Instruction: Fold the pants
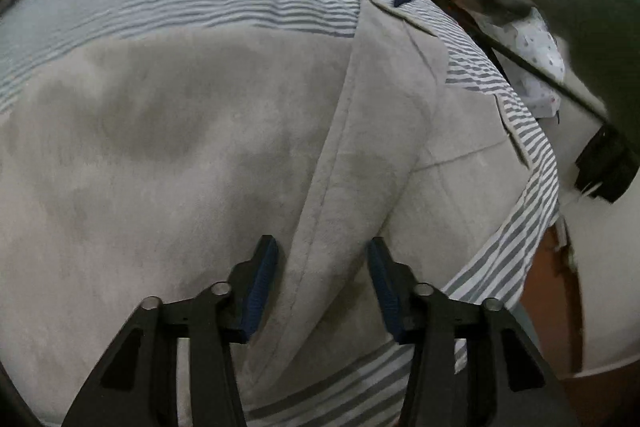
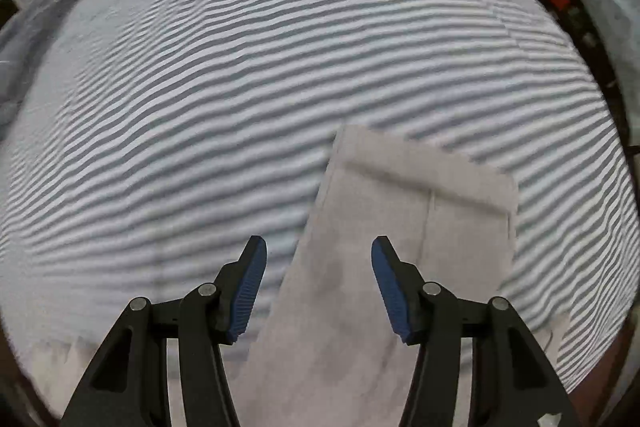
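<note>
Across the striped bed sheet (image 2: 240,67) the soft, limp beige pants (image 1: 180,147) lie flat, likely best pinched at a hem or seam, while the left gripper (image 1: 323,267) and right gripper (image 2: 319,267) hover above, jaws apart.

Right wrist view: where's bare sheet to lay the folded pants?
Free: the grey-and-white striped sheet left of and beyond the beige pant leg's hem. Crowded: the beige pants cover the sheet's near part under the open left gripper.
</note>
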`<action>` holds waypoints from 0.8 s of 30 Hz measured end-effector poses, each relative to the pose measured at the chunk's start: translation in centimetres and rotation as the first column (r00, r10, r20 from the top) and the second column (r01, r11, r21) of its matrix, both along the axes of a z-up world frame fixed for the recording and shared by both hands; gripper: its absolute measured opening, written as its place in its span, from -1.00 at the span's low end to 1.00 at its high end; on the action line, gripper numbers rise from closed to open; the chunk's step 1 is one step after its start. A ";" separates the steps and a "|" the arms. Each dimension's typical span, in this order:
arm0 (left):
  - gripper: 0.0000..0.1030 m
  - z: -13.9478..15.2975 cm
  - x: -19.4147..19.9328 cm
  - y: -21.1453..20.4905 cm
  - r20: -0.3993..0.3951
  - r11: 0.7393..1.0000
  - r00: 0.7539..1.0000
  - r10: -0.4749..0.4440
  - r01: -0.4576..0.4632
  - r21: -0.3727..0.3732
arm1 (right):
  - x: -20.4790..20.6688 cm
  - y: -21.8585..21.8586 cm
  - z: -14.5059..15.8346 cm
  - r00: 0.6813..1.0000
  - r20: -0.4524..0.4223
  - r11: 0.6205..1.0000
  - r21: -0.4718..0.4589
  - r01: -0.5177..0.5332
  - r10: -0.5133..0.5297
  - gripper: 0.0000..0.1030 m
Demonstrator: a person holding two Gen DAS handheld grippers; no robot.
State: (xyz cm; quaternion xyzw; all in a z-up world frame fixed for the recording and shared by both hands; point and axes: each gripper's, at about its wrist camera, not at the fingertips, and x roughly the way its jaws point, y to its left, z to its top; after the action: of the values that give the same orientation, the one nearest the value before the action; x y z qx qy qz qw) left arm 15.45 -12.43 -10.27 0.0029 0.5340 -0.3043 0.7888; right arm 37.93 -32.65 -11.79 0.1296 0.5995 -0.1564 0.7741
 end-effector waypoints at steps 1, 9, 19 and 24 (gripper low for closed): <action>-0.37 0.0 0.0 0.0 0.004 1.000 1.000 -0.003 0.003 0.006 | 0.7 0.1 -0.3 1.000 -0.005 1.000 -0.024 0.015 -0.016 -0.01; -0.66 -0.7 -0.4 0.0 0.018 0.999 1.000 0.012 -0.011 -0.044 | 2.1 0.4 -3.0 0.989 -0.088 0.969 -0.227 0.093 -0.116 -0.52; -0.82 0.6 -1.4 -0.4 0.100 1.000 0.995 0.005 -0.005 -0.007 | -8.0 -6.9 6.7 0.972 0.159 0.982 -0.044 0.181 -0.172 -0.90; -0.84 2.8 -2.4 -0.1 0.167 0.999 0.985 -0.032 0.029 0.019 | -18.8 -12.1 10.6 0.928 0.251 0.961 0.077 0.264 -0.275 -0.90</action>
State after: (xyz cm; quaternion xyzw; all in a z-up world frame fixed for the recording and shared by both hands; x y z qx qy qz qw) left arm 13.03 -12.55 -7.44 0.0431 0.4684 -0.3108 0.8259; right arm 19.08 -44.73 -1.23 0.2463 0.4728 -0.2301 0.8142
